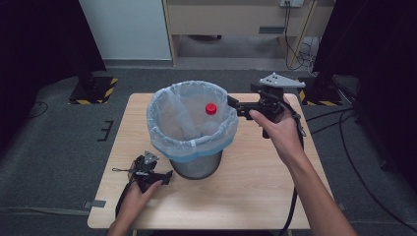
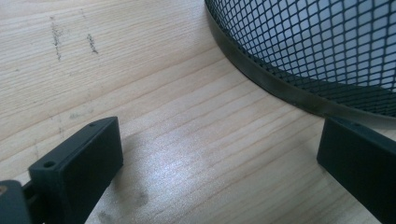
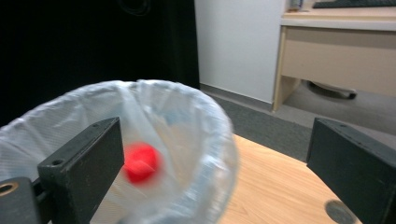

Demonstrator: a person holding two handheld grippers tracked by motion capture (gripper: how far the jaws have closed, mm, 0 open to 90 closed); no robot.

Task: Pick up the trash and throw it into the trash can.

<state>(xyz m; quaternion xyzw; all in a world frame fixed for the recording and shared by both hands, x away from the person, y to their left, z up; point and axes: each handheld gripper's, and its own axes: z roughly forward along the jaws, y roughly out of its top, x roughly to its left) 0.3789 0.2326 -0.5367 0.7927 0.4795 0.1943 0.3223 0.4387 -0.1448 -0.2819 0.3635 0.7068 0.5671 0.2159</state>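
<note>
Right tool: jaws spread wide, holding nothing, by the bin rim.
Left tool: spread, low on the surface.
Risk: a bump could tip the bin.

The tabletop looks like pale, grained wood; the bin is dark metal mesh lined with thin, translucent plastic bag.
</note>
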